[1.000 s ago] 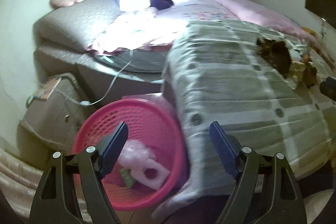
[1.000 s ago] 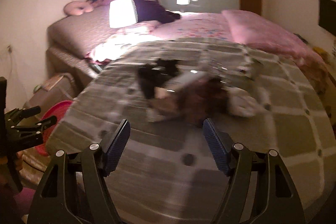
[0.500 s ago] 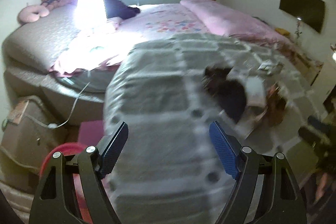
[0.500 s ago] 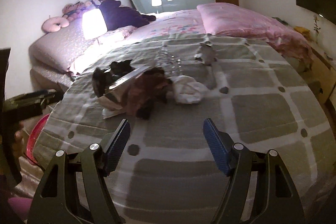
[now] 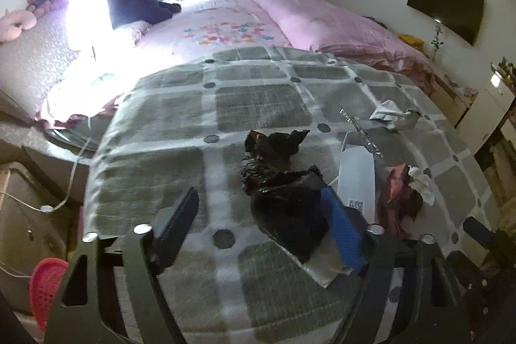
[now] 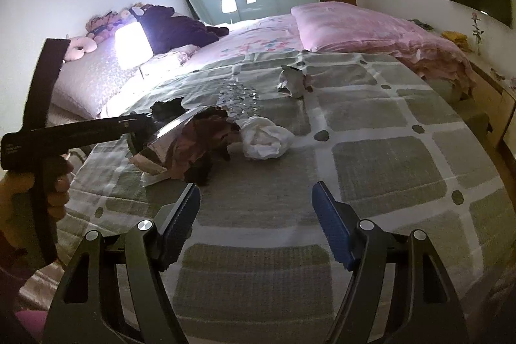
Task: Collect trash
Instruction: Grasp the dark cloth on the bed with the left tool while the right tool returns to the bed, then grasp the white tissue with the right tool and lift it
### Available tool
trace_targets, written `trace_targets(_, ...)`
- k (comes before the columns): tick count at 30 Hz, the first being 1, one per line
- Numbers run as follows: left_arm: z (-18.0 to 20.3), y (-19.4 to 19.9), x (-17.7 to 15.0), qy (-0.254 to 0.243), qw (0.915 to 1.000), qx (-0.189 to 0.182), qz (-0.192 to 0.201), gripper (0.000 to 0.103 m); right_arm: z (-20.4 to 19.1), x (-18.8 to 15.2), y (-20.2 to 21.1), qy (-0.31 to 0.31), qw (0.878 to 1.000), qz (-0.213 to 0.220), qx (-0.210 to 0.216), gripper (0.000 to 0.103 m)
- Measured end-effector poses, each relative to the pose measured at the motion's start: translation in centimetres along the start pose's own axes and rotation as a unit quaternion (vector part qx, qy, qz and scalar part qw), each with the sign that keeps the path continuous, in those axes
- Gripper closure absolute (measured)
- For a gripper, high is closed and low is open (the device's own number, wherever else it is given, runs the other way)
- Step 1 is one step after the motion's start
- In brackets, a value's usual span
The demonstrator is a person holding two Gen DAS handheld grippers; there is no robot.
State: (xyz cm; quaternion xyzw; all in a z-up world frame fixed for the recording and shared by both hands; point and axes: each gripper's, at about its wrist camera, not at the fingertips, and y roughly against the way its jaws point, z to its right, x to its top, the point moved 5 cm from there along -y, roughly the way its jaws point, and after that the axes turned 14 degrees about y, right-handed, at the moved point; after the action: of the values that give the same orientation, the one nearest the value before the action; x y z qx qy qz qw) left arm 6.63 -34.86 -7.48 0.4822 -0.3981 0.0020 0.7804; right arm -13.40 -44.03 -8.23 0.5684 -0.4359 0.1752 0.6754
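Note:
Trash lies in a pile on the grey checked blanket (image 5: pixel 258 99). A crumpled black plastic bag (image 5: pixel 283 199) sits right in front of my left gripper (image 5: pixel 258 221), against its right finger; the jaws are open and empty. Beside the bag are a white card (image 5: pixel 358 176), a pink-brown wrapper (image 5: pixel 396 199) and a grey crumpled paper (image 5: pixel 393 118). My right gripper (image 6: pixel 254 215) is open and empty, short of the pile. Ahead of it lie a silver foil wrapper (image 6: pixel 174 137), a white tissue wad (image 6: pixel 264 141) and the grey crumpled paper (image 6: pixel 292 81). The pink basket (image 5: pixel 45 286) shows at lower left.
A lit lamp (image 5: pixel 90 12) stands at the bed's left side. A pink duvet (image 5: pixel 322 21) covers the far bed. A box with white cables (image 5: pixel 29 215) sits on the floor left. A TV (image 5: pixel 445 5) hangs on the right wall.
My left gripper swung right from above the pink basket to the bed and closed in on the black bag. My right gripper view steadied, slightly back from the pile.

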Motion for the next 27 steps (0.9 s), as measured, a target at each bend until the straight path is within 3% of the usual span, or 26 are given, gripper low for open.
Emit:
trace_targets(2, -0.1, -0.4, -0.1, 0.006, 0.9998, -0.012, -0.013, 0.061, 0.1, 0.0, 0.0, -0.002, 1.000, 0.001, -0.001, 0.034)
trace_targets(5, 0.1, -0.4, -0.1, 0.006, 0.9995, -0.027, -0.015, 0.082, 0.2, -0.1, 0.0, -0.004, 1.000, 0.000, 0.000, 0.034)
trace_targets(12, -0.6, 1.8, -0.8, 0.003, 0.9991, -0.041, 0.000, 0.088, 0.5, -0.2, -0.1, -0.005, 1.000, -0.002, -0.003, 0.034)
trace_targets(20, -3.0, 5.2, -2.4, -0.005, 0.9994, -0.020, 0.026, 0.088, 1.6, -0.4, -1.4, -0.005, 1.000, -0.016, -0.014, 0.034)
trace_targets(27, -4.7, 6.6, -3.9, -0.003, 0.9992, -0.007, 0.040, 0.088, 2.4, 1.7, -3.5, 0.017, 0.999, -0.026, -0.019, 0.034)
